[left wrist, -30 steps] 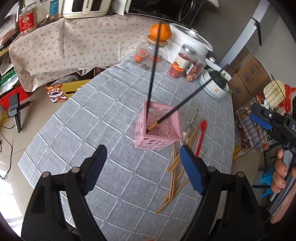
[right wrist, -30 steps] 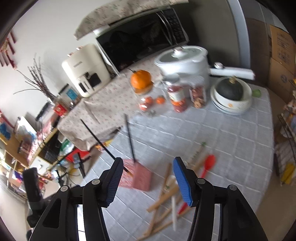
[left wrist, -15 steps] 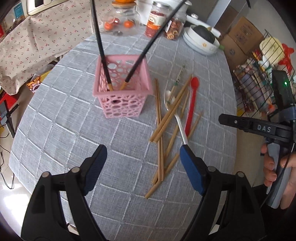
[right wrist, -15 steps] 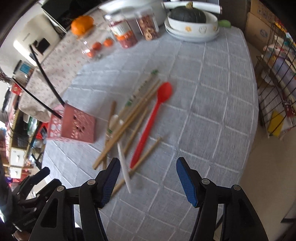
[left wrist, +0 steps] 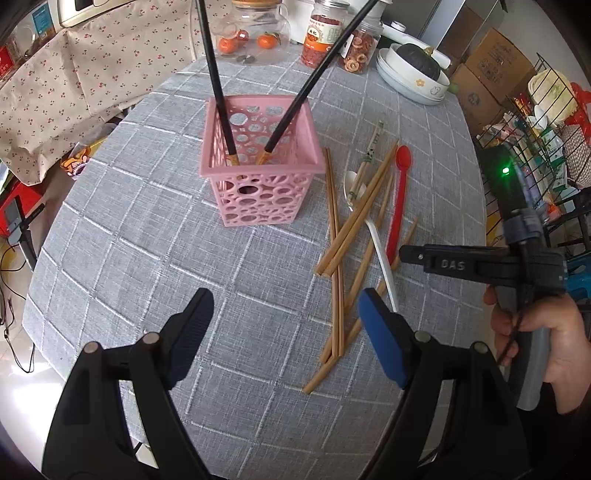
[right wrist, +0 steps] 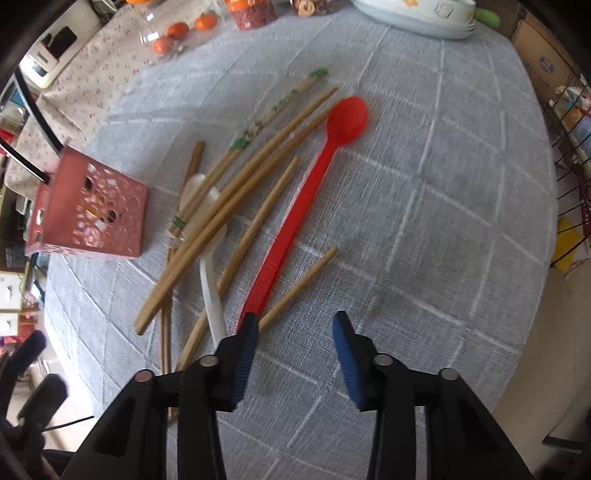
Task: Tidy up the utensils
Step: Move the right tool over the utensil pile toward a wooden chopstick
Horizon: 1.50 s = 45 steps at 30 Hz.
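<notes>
A pink perforated basket (left wrist: 258, 173) stands on the grey checked tablecloth (left wrist: 147, 236) and holds two black chopsticks (left wrist: 216, 81). To its right lie several wooden chopsticks (left wrist: 354, 218), a white spoon (left wrist: 380, 251) and a red spoon (left wrist: 399, 195). My left gripper (left wrist: 284, 332) is open and empty, hovering near the table's front. My right gripper (right wrist: 291, 343) is open and empty, low over the near end of the red spoon (right wrist: 306, 195), beside wooden chopsticks (right wrist: 240, 192). The basket also shows in the right wrist view (right wrist: 88, 206).
At the table's far side stand a glass jar with oranges (left wrist: 255, 33), two snack jars (left wrist: 321, 37) and stacked bowls with a dark squash (left wrist: 417, 74). A wire rack (left wrist: 546, 122) and cardboard boxes stand right of the table.
My right gripper has dropped lower and closer to the red spoon's handle end. My left gripper has tilted down and drawn back slightly from the basket.
</notes>
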{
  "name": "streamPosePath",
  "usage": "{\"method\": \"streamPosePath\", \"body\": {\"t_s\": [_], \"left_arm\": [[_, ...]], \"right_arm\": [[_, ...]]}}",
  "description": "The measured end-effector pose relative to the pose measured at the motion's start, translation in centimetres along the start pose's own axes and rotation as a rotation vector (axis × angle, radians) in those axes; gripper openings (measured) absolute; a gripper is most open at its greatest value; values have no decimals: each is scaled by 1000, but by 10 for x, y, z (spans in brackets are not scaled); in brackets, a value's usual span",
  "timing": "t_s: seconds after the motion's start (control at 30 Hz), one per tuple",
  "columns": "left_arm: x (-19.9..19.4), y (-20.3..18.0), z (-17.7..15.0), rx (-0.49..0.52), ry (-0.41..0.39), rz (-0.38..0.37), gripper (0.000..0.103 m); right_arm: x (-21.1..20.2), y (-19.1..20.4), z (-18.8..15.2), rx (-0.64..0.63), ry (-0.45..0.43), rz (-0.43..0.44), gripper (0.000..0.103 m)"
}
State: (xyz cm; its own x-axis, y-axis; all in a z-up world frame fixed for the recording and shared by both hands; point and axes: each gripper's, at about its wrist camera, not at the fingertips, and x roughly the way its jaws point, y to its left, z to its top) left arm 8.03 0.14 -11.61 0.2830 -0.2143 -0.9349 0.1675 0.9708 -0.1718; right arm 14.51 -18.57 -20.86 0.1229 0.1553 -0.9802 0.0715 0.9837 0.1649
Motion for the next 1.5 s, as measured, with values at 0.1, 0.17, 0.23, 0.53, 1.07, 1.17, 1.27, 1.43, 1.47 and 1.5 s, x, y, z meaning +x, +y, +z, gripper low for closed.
{"method": "streamPosePath", "body": {"t_s": [0.1,0.17,0.23,0.53,1.07,1.17,1.27,1.43,1.47,1.5], "left_arm": [[-2,2,-1,-3,-6,-7,81],[-3,2,0,0,-10,-12,81],[-4,1,1,6,-13,-16,81],[-4,-6,1,33,-21,-14,81],[-5,3,-1,10,-24,-12,81],[-7,6,-1,5,-25,-13,81],[-8,7,-2,5,-27,-16,81],[-8,9,-5,5,-21,-18,81],[-8,9,-5,5,-21,-20,81],[-9,9,-5,6,-21,-21,81]], "right_arm": [[2,0,1,5,-4,20,33],[1,0,-1,0,-8,46,23],[1,0,-2,-15,-5,66,13],[-1,-26,-13,-1,22,31,3],[4,-16,10,100,6,115,10],[9,-10,16,115,13,117,14],[8,-10,12,89,8,83,14],[12,15,8,-35,32,2,14],[12,20,6,-85,39,-25,14],[13,26,3,-153,53,-74,12]]}}
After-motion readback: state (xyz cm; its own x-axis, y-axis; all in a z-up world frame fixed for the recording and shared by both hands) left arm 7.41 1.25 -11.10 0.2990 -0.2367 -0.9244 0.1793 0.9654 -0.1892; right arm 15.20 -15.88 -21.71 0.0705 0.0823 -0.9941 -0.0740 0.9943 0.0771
